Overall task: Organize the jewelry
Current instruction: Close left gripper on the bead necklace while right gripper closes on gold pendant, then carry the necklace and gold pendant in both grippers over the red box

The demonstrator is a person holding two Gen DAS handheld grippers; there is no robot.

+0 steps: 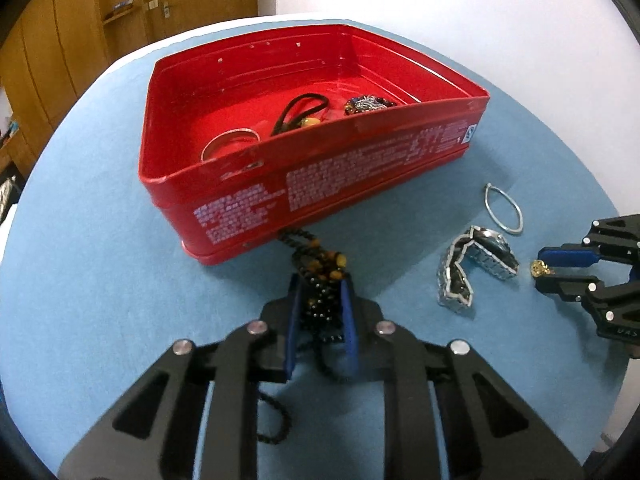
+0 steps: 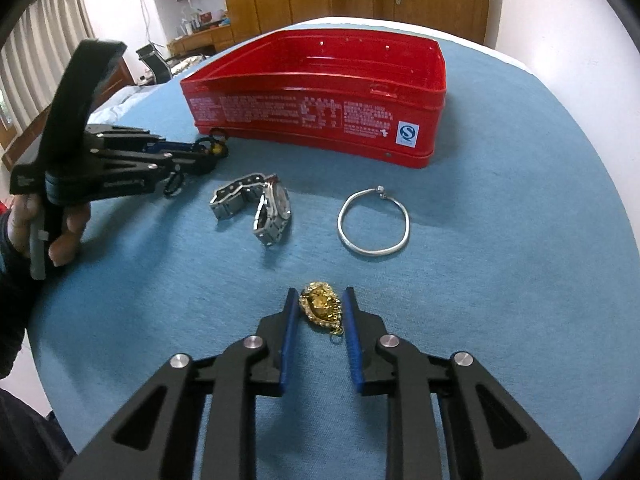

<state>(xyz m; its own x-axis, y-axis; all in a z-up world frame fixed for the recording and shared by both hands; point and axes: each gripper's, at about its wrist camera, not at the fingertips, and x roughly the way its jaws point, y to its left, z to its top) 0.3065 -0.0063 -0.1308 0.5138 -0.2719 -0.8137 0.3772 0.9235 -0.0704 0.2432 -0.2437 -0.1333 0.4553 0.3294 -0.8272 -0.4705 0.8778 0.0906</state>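
Gold filigree pendant between right claw fingers

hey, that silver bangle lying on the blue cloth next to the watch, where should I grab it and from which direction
Grip the plain band of the silver bangle at its near edge, away from the small clasp at the far end. It lies flat on the blue cloth, so come from above with one finger inside the loop and one outside. Approach from the right, probably easiest, since the watch sits to its left.

Tin print blurred; bead necklace partly hidden
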